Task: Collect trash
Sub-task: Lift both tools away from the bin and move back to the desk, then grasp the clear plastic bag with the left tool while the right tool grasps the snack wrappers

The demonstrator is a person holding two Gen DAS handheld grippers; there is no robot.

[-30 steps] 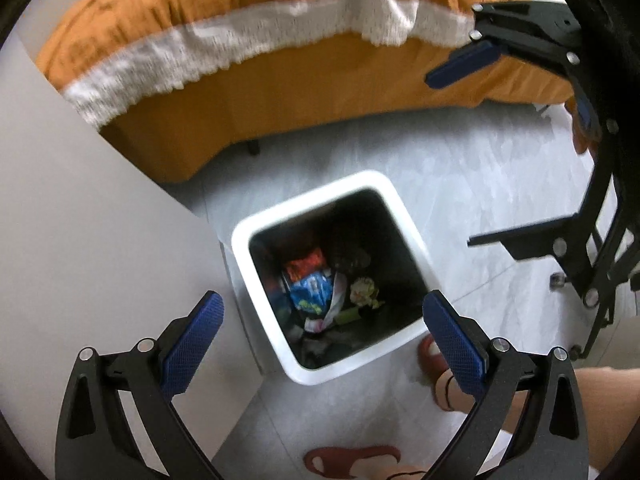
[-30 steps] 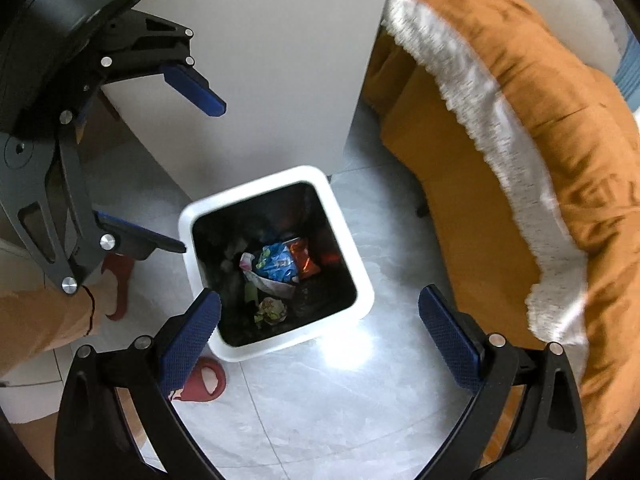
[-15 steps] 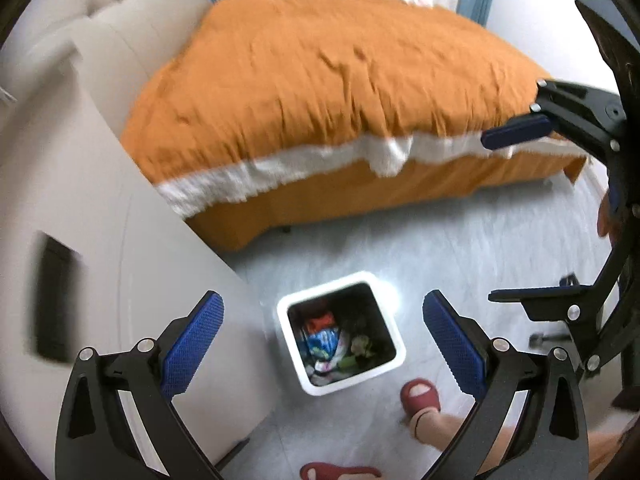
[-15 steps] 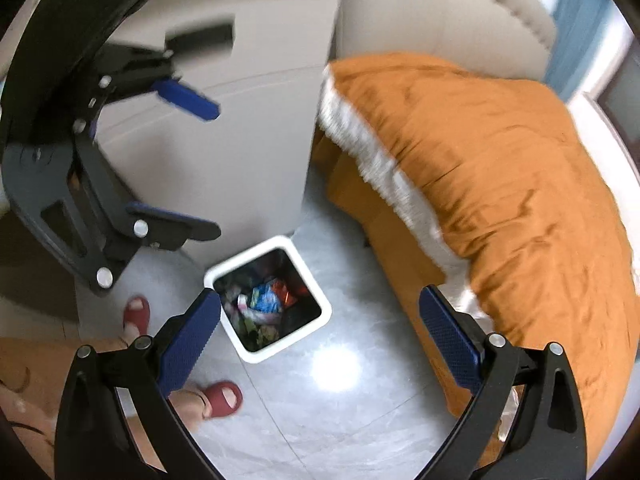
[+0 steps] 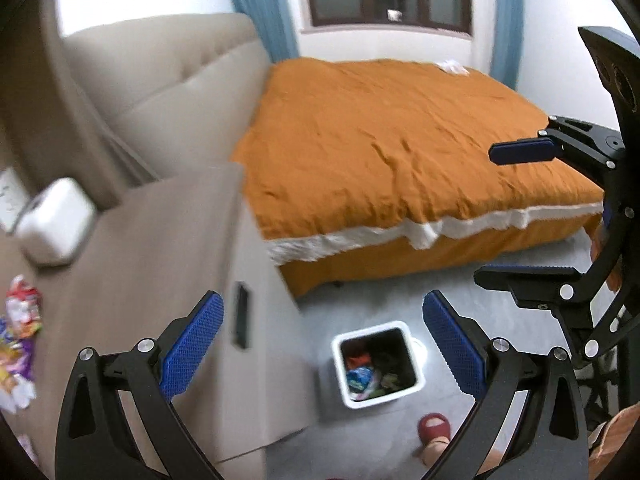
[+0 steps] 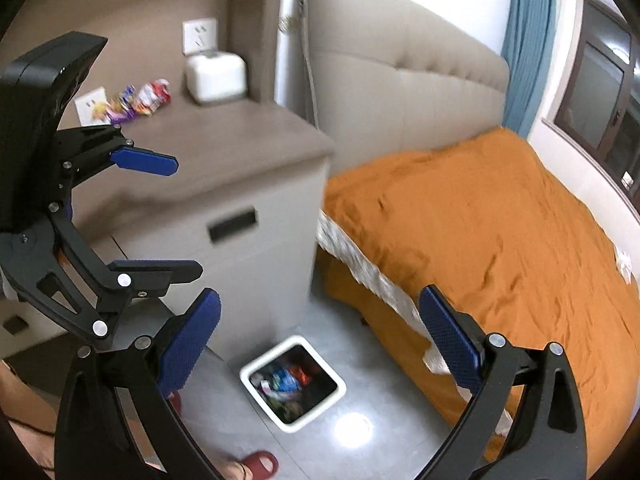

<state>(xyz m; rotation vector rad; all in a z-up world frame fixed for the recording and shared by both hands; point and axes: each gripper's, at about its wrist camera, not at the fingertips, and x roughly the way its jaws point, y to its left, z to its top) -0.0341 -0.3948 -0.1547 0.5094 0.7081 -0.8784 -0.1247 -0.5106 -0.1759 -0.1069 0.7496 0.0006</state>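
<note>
While the white bin (image 6: pixel 293 388) at the bottom centre of the right wrist view already holds a heap of coloured wrappers, the job looks only part done: a small cluster of bright snack wrappers (image 6: pixel 134 103) lies in the upper left of that frame, on the brown top of the nightstand (image 6: pixel 224 140), against the wall beside a white box (image 6: pixel 215 74) (a tissue holder or some small appliance, I cannot tell which). Both tools hang empty above the floor, the left gripper (image 5: pixel 322 346) with its blue pads spread wide and nothing between them, the right gripper (image 6: pixel 320 342) likewise gaping and carrying nothing. I would judge the wrappers on the nightstand are what is left to fetch. The floor (image 6: pixel 372 432) is pale grey glossy tile with a light reflected in it; the bed (image 6: pixel 480 232) fills the right of the frame under an orange cover with a white fringe, a beige padded headboard (image 6: pixel 400 84) behind it, blue curtains (image 6: pixel 524 36) and a dark-framed window at the upper right.
</note>
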